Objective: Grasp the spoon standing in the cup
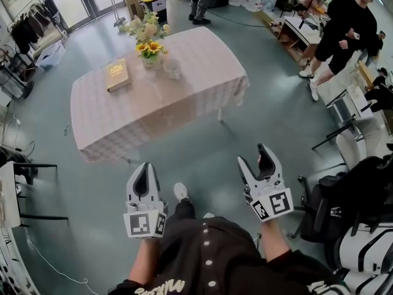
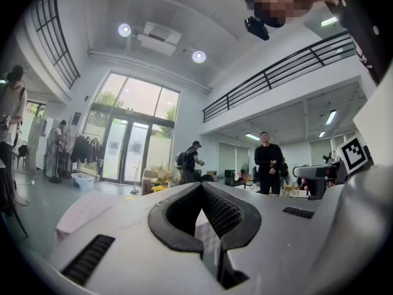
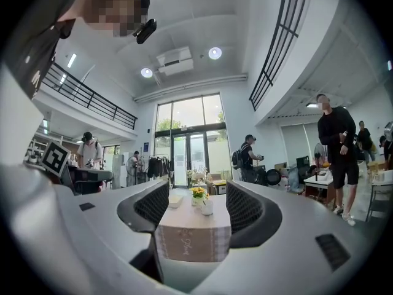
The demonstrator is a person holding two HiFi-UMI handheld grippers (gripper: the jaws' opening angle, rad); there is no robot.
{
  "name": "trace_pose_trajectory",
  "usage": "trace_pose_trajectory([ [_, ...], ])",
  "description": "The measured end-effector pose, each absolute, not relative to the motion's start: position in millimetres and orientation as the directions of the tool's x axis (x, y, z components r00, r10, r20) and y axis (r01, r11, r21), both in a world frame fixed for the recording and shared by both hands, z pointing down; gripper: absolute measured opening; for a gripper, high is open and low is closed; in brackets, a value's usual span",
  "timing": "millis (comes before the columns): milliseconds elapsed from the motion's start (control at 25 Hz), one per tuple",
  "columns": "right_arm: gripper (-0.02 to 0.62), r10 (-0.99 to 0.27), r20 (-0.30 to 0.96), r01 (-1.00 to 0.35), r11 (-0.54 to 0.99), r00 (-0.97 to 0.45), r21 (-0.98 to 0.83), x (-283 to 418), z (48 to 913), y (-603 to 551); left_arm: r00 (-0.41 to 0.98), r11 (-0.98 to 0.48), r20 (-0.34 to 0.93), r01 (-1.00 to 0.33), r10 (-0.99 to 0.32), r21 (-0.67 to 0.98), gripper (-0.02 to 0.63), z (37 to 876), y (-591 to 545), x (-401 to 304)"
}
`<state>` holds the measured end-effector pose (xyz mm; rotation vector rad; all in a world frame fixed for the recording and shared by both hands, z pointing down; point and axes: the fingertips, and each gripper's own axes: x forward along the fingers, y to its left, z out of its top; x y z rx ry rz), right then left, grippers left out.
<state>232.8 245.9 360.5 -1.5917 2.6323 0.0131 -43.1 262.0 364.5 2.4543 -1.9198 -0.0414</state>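
Note:
A white cup [image 1: 172, 68] stands on the far side of a table [image 1: 184, 103] draped in a pale checked cloth, well ahead of both grippers. The spoon in it is too small to make out. In the right gripper view the cup [image 3: 207, 207] shows small between the jaws, far off. My left gripper [image 1: 145, 169] hovers over the floor in front of the table, its jaws closed together and empty [image 2: 201, 188]. Also short of the table, my right gripper [image 1: 253, 155] is open and holds nothing [image 3: 197, 192].
Beside the cup stand a vase of yellow flowers [image 1: 149, 49] and a tan book [image 1: 116, 74]. A person in black [image 1: 347, 26] stands at the back right by desks. Office chairs [image 1: 368, 183] crowd the right side, and a clothes rack [image 1: 27, 26] stands at the left.

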Motion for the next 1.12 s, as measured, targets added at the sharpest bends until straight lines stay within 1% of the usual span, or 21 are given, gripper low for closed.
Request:
trace_pose_trajectory([
  [640, 0.267, -0.902, -0.056, -0.903, 0.429, -0.428, -0.025, 169, 359, 139, 0.278, -0.279, -0.020, -0.959, -0.960, 0.042, 0.017, 357, 145, -111],
  [920, 0.267, -0.909, -0.070, -0.911, 0.413, -0.411, -0.011, 135, 354, 106, 0.290, -0.291, -0.026, -0.956, -0.957, 0.041, 0.017, 356, 112, -148],
  [1120, 0.267, -0.914, -0.063, -0.916, 0.402, -0.400, -0.012, 124, 356, 95, 0.303, -0.304, -0.019, -0.952, -0.953, 0.044, 0.017, 360, 96, -161],
])
